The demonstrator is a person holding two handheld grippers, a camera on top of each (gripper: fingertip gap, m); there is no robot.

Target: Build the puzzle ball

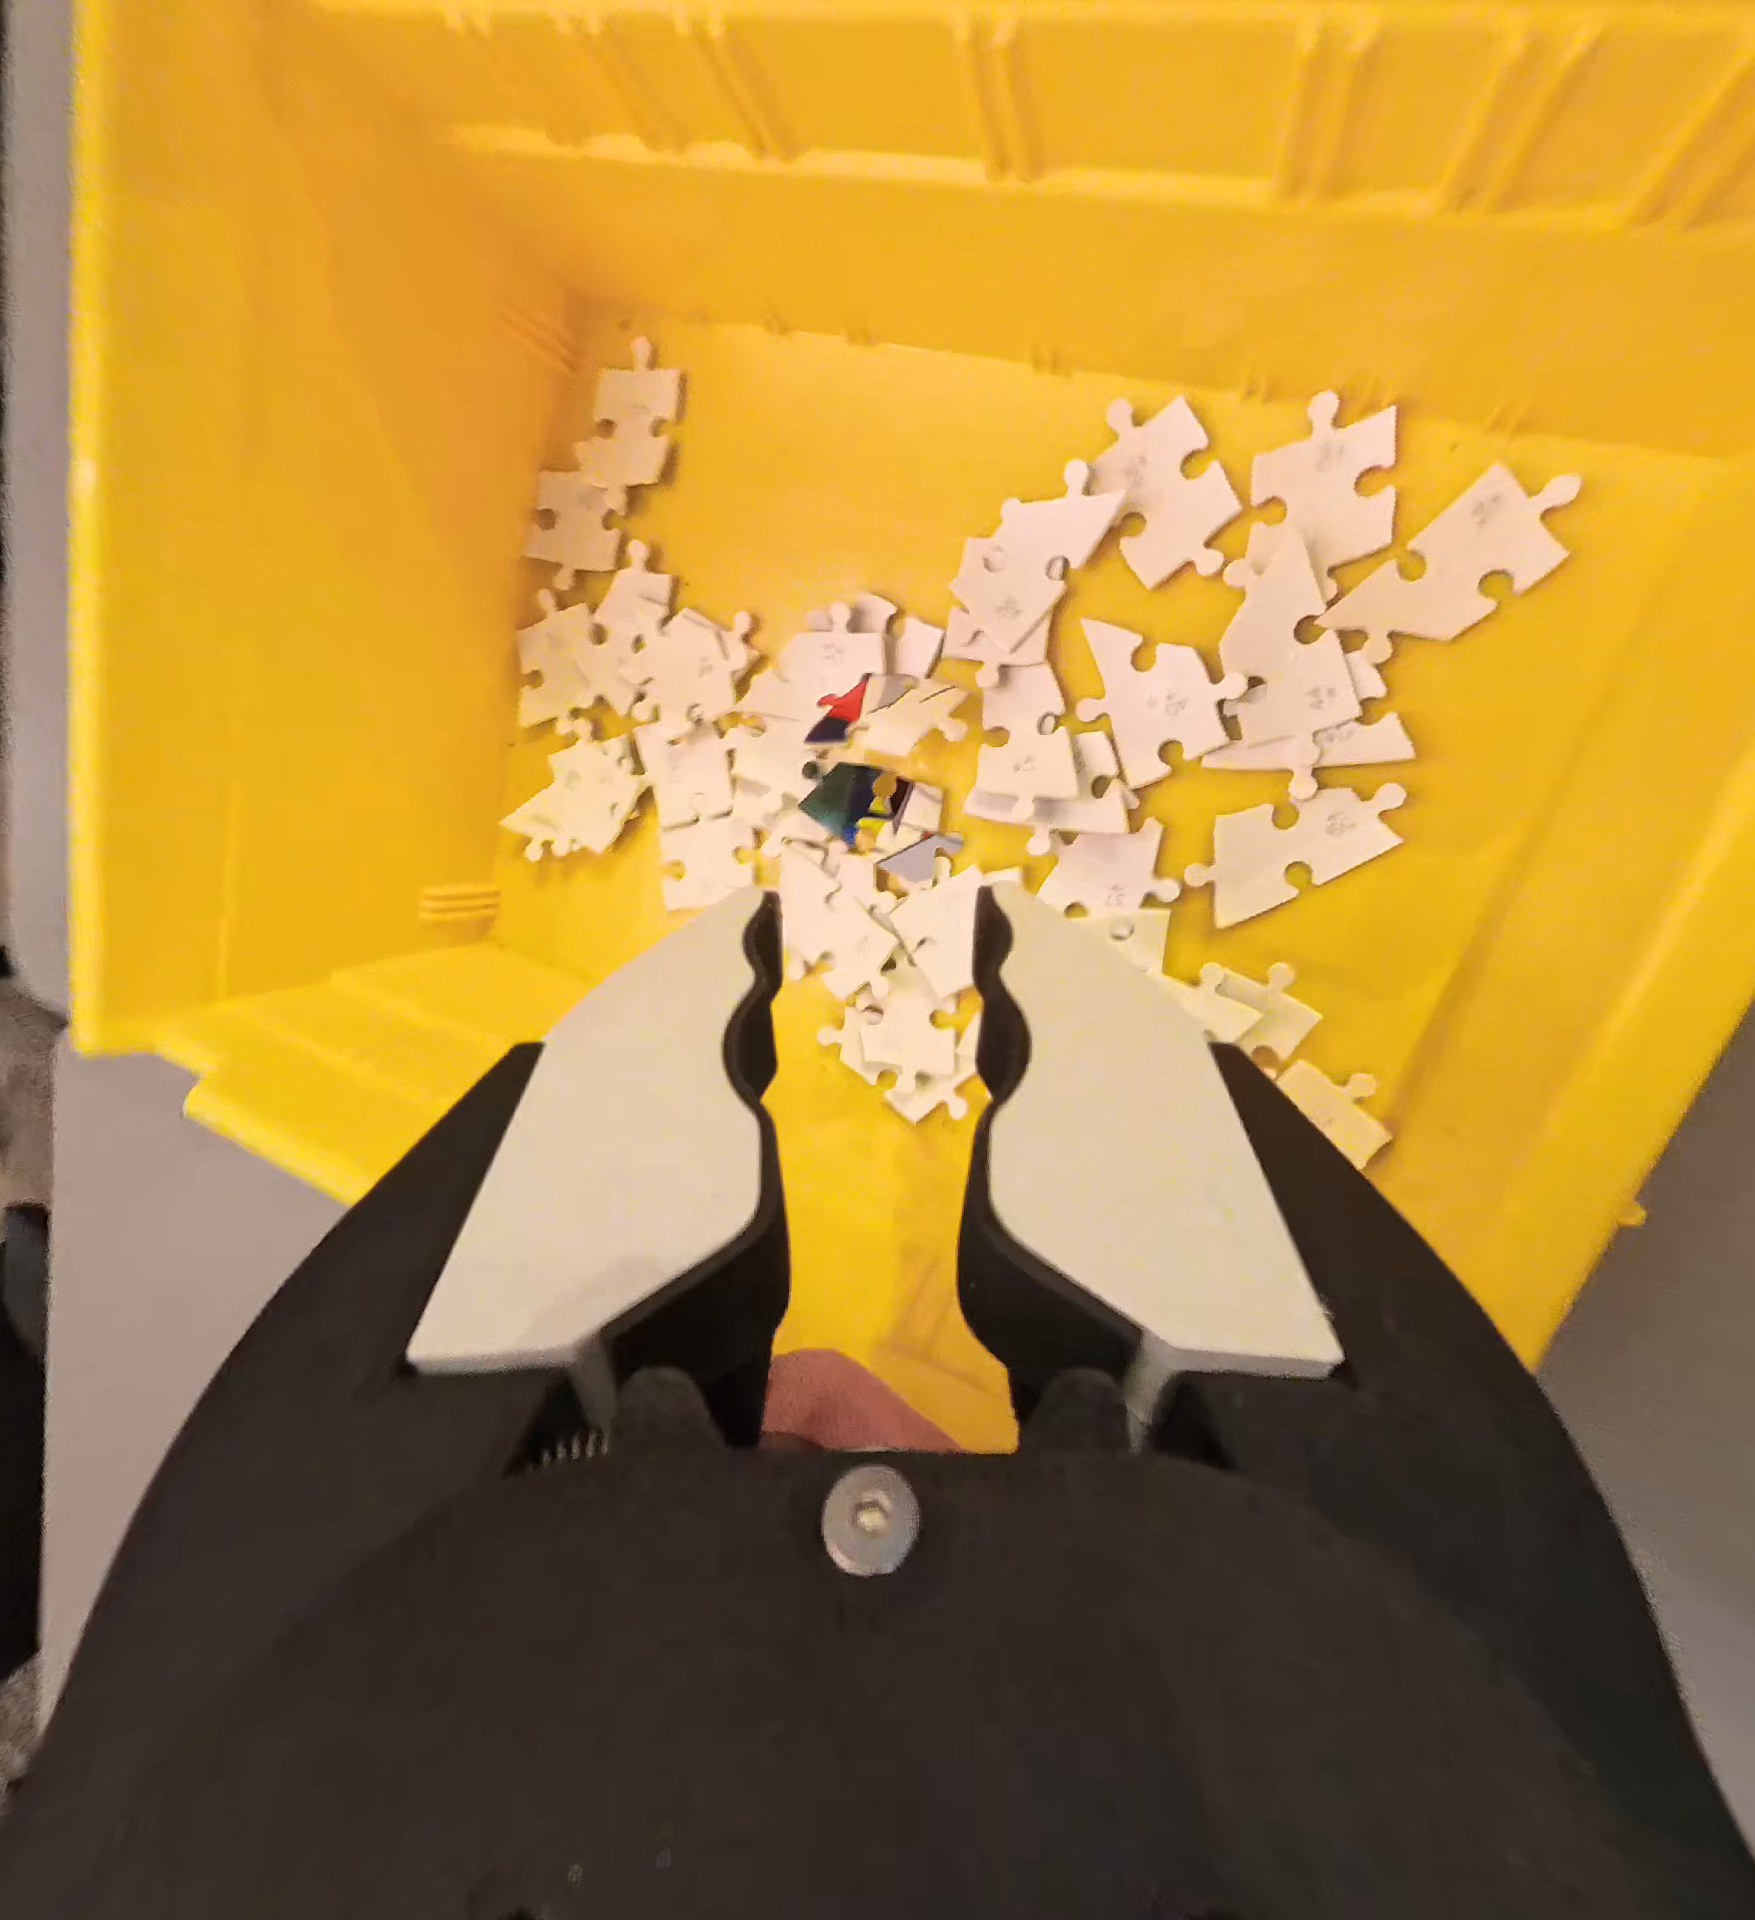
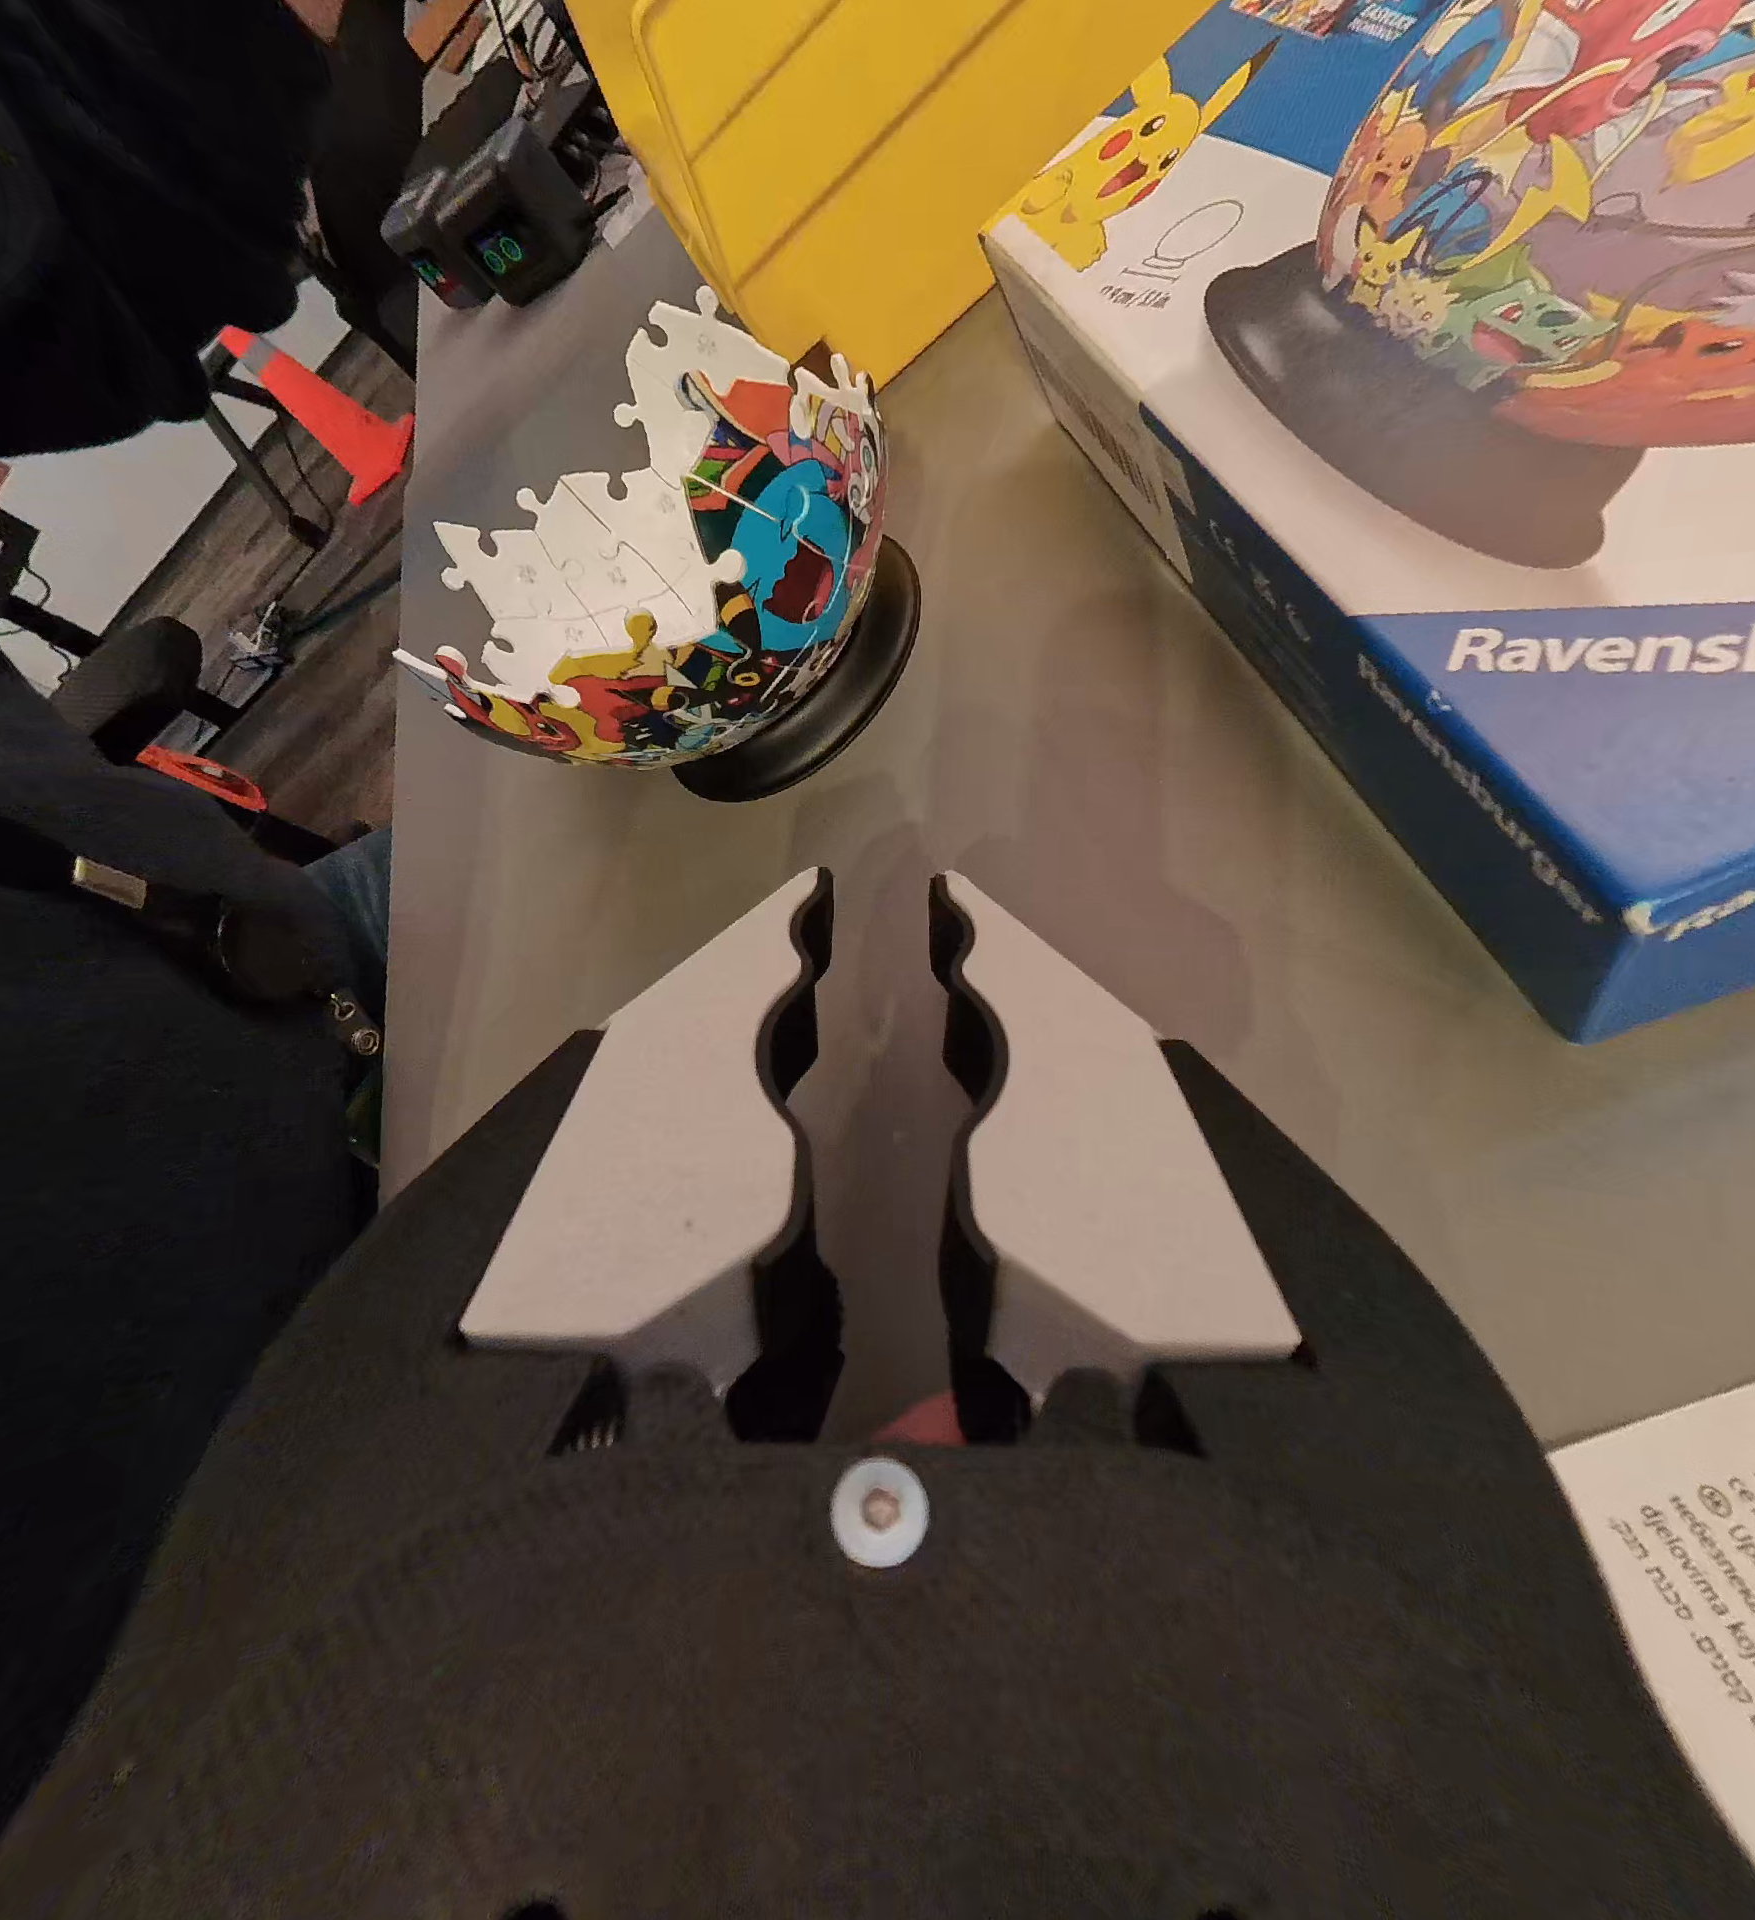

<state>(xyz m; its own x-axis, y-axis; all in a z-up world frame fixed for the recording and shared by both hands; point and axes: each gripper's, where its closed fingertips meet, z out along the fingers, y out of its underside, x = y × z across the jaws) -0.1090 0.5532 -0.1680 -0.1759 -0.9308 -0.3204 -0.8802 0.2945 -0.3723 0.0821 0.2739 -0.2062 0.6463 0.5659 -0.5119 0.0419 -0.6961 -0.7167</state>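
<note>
the puzzle ball (image 2: 686, 561) is only half made. it sits on a black stand (image 2: 831, 696) on the grey table (image 2: 1112, 727), at 11 o'clock from the right gripper (image 2: 881, 883). it looks light and thin, like a shell, and i think it would pop apart if squeezed hard. the jagged top edge looks weak, so i would hold it low, near the stand.

the yellow bin (image 1: 281, 623) holds lots of loose puzzle pieces (image 1: 1164, 696). most lie white side up, and a few in the middle show colour. they look flat, stiff and a bit slippery, so i would pinch one by its edge.

the left gripper (image 1: 878, 904) hangs over the pile with its tongs a little way apart and empty. the right gripper's tongs are narrow and empty too.

the puzzle box (image 2: 1475, 520) lies at 2 o'clock, and a paper sheet (image 2: 1725, 1621) at 4 o'clock.
</note>
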